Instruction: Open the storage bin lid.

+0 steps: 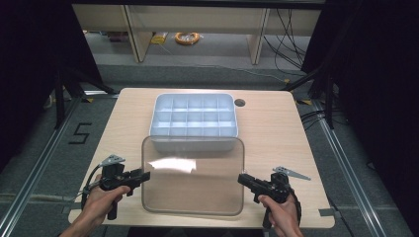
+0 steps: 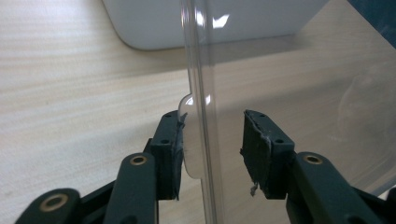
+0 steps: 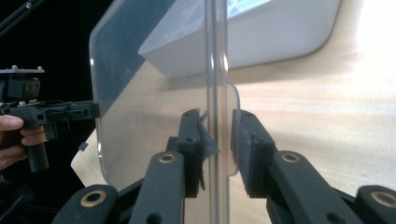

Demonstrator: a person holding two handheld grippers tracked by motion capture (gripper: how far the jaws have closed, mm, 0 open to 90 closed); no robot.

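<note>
Clear plastic, a rounded rectangular lid (image 1: pixel 192 175), spans the gap between the two grippers, its long axis running from one to the other, just this side of the white compartment tray (image 1: pixel 193 118); the left gripper (image 1: pixel 141 176) straddles the lid's left rim with its jaws well parted, one pad (image 2: pixel 176 144) at the small edge tab, the other clear of the plastic; the right gripper (image 1: pixel 243 178) brackets the right rim and tab, jaws narrowly apart, grip not certain; both hands sit equally near, so a lift would likely need both to close.
</note>
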